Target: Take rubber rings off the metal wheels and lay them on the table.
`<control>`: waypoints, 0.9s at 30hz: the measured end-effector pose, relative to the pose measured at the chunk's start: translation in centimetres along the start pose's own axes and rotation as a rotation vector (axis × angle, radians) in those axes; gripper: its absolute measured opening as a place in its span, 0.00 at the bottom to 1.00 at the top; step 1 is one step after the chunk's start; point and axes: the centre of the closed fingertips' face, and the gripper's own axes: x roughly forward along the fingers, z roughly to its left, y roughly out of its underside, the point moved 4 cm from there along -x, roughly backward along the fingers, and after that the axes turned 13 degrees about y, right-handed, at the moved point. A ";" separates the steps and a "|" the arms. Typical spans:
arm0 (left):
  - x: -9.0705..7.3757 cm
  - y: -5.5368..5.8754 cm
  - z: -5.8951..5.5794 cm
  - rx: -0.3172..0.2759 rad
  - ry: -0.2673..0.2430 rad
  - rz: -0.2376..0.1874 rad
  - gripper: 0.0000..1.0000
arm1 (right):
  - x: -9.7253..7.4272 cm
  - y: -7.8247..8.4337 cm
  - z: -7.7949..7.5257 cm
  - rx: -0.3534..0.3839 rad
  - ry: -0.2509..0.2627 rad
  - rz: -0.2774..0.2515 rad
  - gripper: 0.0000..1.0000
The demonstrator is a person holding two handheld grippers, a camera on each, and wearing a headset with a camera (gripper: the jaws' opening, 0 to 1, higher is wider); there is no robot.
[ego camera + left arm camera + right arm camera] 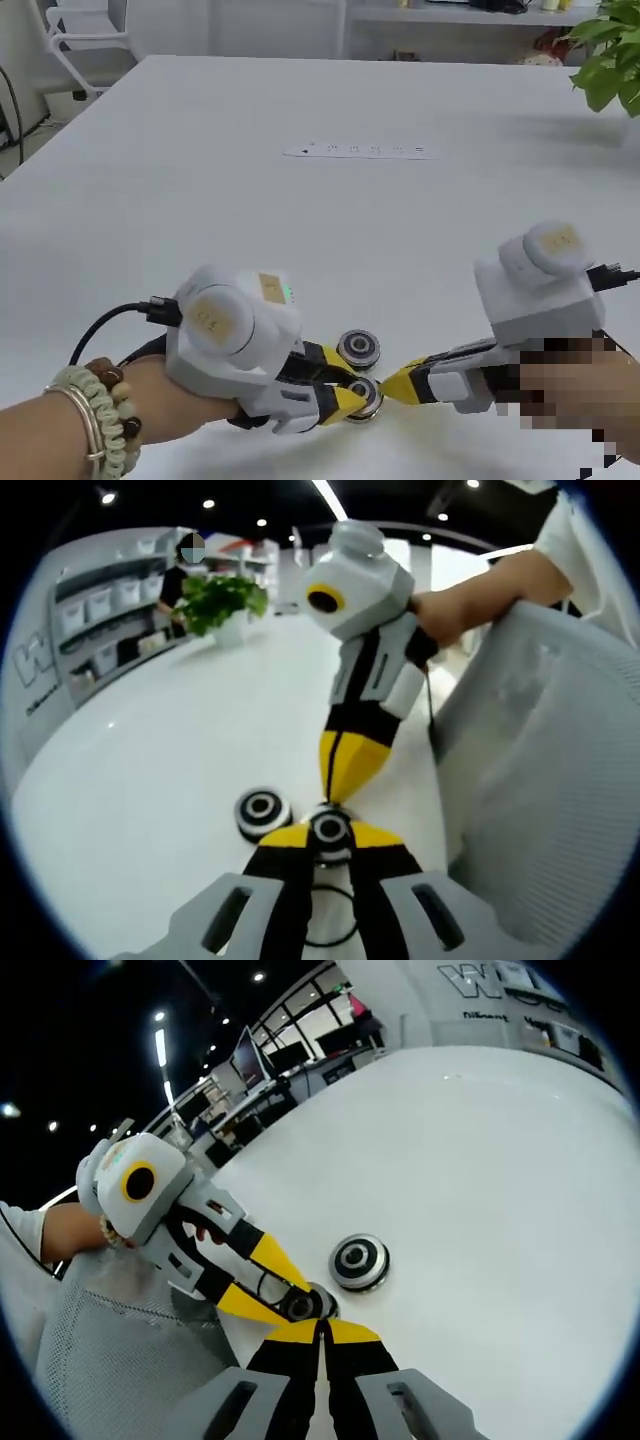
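Currently I am clamping one metal wheel [364,396] between the jaws of the left gripper [352,398], low over the white worktop [300,220] near its front edge. The right gripper [393,386] is meeting it from the opposite side, jaws pressed together and yellow tips touching the wheel's rim. Whether a lip of rubber is pinched between those tips, I cannot tell. A second wheel [263,812] is lying flat just beside the held one, with its dark rubber ring [244,820] seemingly in place around it. What is worrying me is the pull itself. The closed tips are bearing on a rounded edge and could skate off without catching the rubber, or the wheel could twist out of the left gripper's narrow hold. A slip like that could knock the neighbouring wheel away, and a half-lifted ring could snap back on.
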 end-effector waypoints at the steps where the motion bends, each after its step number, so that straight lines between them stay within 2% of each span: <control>1: 0.0 0.0 0.0 0.001 -0.002 0.001 0.13 | 0.0 0.0 0.0 0.001 0.000 -0.001 0.00; 6: 0.0 0.0 0.1 0.010 -0.006 0.002 0.13 | 0.1 -0.2 0.2 0.037 -0.010 -0.003 0.00; 12: 0.0 0.0 0.1 0.010 -0.007 -0.003 0.13 | 0.1 -0.3 0.6 0.019 -0.009 -0.005 0.00; 21: 0.0 0.0 0.1 0.011 -0.005 -0.005 0.13 | 0.2 -0.6 1.4 -0.006 -0.038 -0.022 0.00; 22: 0.1 -0.1 0.1 0.010 -0.003 -0.007 0.13 | 0.2 -1.1 1.7 0.003 -0.067 -0.051 0.00; 23: 0.2 -0.1 0.0 0.012 -0.005 -0.008 0.13 | 0.0 -1.1 2.2 0.030 -0.103 -0.044 0.00; 24: 0.3 -0.2 0.0 0.012 -0.003 -0.008 0.13 | 0.1 -1.1 1.8 0.013 -0.073 -0.048 0.00; 25: 0.3 -0.2 0.0 0.013 -0.005 -0.008 0.13 | 0.2 -0.9 1.5 -0.041 -0.048 -0.034 0.00; 27: 0.4 -0.2 0.0 0.011 -0.005 -0.008 0.13 | 0.3 -0.6 1.4 -0.060 -0.029 -0.024 0.00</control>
